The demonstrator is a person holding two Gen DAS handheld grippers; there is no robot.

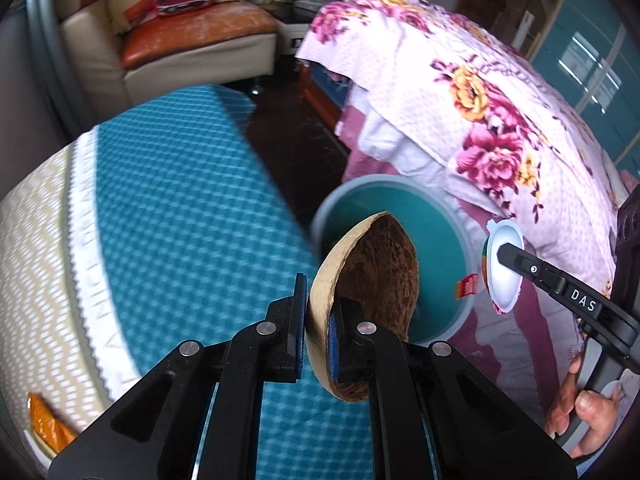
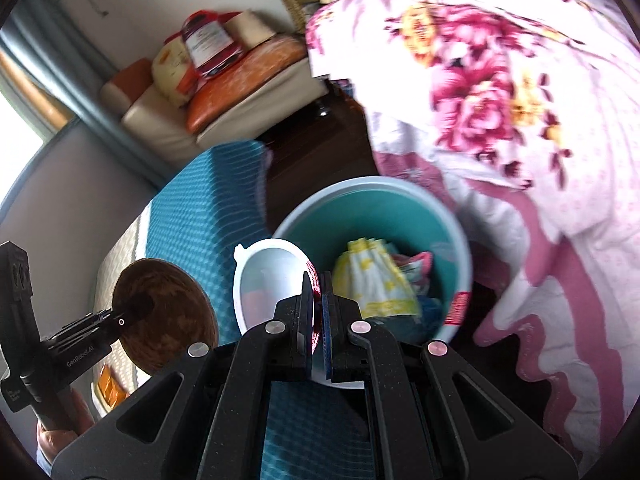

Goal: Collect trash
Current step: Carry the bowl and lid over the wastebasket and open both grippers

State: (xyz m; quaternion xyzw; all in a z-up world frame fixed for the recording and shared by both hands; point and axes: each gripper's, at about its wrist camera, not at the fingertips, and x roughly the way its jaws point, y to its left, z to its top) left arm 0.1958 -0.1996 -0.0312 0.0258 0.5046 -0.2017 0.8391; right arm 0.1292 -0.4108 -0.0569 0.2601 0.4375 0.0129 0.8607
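Trash rides in both claws beside the teal bin point(image 2: 424, 216): the left claw point(image 1: 318, 344) pinches a coconut shell point(image 1: 372, 272), the right claw point(image 2: 318, 320) a white cup point(image 2: 266, 276). This looks like the drop-off step; next, each must hang over the bin's mouth before letting go.

Left wrist view: looks steeply down along its fingers point(image 1: 316, 320), close above the teal bin point(image 1: 456, 216). Right wrist view: same downward aim, close over the bin point(image 2: 368, 188). Shared: bin, floral bedspread point(image 1: 480, 100), blue checked mat point(image 2: 200, 216), armchair point(image 2: 168, 120).
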